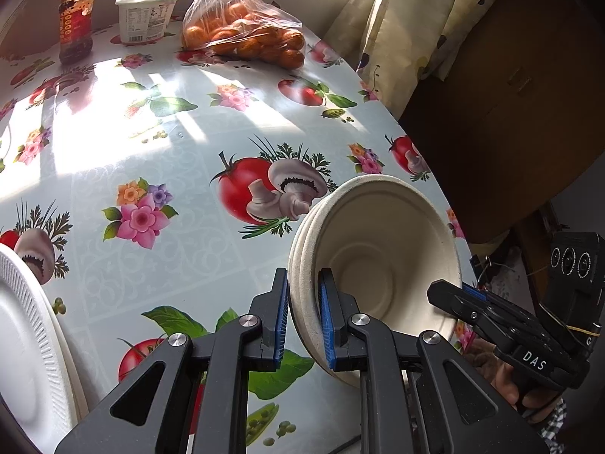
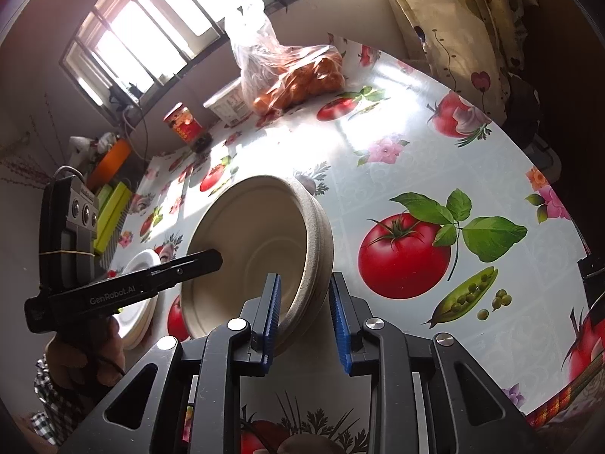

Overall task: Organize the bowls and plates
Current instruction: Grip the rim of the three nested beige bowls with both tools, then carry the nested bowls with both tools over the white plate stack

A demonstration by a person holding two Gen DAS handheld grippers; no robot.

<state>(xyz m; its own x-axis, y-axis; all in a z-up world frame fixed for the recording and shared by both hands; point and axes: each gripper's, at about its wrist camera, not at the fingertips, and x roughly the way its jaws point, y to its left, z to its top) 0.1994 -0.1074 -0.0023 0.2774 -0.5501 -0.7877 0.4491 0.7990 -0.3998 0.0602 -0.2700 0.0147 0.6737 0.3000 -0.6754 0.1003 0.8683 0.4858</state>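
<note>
A stack of beige paper bowls is held tilted on its side above the table. My left gripper is shut on the bowls' rim, one pad inside and one outside. The same bowls show in the right wrist view. My right gripper is open around their rim, with a gap at the right pad. A white foam plate lies at the left, also in the right wrist view.
The round table has a fruit-print oilcloth. At its far side stand a red jar, a white tub and a bag of oranges. Curtains hang beyond the right edge.
</note>
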